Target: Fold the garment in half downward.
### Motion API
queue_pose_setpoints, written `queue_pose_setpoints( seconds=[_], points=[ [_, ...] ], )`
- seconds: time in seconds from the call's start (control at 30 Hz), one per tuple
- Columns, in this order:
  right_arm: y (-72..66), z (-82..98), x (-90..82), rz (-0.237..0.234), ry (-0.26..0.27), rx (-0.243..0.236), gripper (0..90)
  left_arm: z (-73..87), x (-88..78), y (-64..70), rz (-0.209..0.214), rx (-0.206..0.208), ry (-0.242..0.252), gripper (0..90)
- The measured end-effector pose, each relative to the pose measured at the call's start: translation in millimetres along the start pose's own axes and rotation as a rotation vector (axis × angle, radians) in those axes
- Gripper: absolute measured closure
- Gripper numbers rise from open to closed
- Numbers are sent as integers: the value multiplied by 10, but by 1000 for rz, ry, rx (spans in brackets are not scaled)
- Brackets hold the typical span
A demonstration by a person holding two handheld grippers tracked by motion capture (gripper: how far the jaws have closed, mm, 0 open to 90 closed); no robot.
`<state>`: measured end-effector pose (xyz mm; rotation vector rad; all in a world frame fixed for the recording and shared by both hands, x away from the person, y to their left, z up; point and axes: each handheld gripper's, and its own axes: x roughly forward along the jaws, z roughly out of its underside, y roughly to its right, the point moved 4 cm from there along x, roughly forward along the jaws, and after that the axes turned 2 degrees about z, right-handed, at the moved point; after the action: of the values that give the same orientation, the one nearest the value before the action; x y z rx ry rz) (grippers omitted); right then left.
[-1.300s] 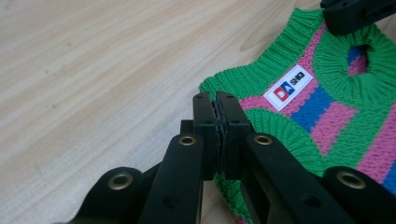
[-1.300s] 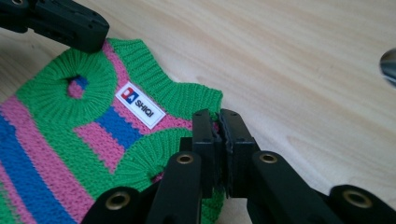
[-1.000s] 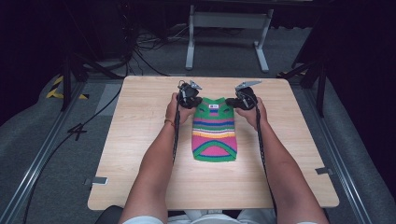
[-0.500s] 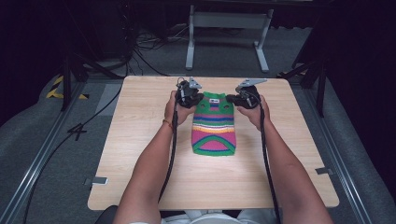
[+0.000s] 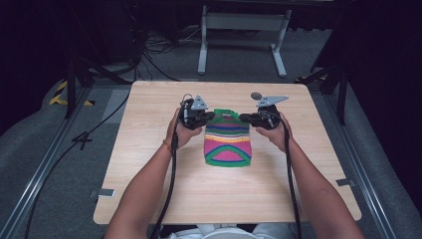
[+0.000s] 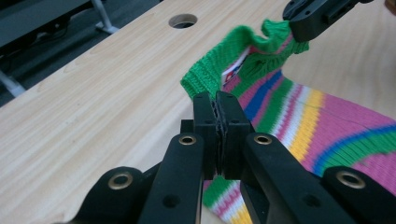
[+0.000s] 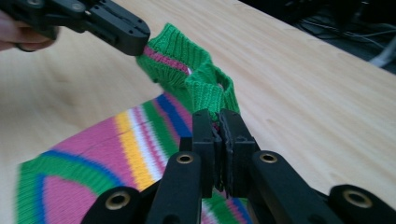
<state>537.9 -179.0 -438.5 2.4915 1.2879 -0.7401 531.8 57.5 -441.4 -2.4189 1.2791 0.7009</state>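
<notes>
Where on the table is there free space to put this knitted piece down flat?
Bare wood lies left of the left gripper, right of the right gripper, and along the near edge below the knitted piece. The middle is crowded; the table has a hole at the far side.

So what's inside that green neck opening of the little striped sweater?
Inside the striped sweater, a white label with red and blue shows. Deeper inside is covered by knit. Left gripper and right gripper pinch the collar.

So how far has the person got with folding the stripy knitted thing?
Partly done, it seems. The stripy knit already lies as a compact rectangle on the table. In hand: the left tongs and right tongs are each shut on a corner of its green edge, lifted off the wood. Left: probably bringing that edge over and letting go.
</notes>
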Motion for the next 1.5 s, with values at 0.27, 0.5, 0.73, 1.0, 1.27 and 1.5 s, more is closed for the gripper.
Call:
queue_pose_setpoints(
  seconds=[0.27, 0.5, 0.73, 1.0, 1.27, 1.5],
  points=[
    [-183, 190, -164, -30, -34, -37, 861, 241, -162, 267, 56, 56, -16, 884],
    [-398, 370, -208, -61, -84, -95, 861, 404, -196, 473, 103, 155, -98, 883],
    [-631, 513, -251, -97, -140, -160, 860, 496, -229, 637, 146, 187, -136, 883],
    [-783, 679, -292, -121, -195, -202, 858, 643, -250, 807, 187, 250, -191, 881],
    [-860, 836, -289, -118, -234, -246, 845, 793, -232, 910, 196, 285, -211, 864],
    [-833, 923, -321, -113, -205, -214, 839, 851, -243, 948, 204, 254, -203, 839]
  ],
)
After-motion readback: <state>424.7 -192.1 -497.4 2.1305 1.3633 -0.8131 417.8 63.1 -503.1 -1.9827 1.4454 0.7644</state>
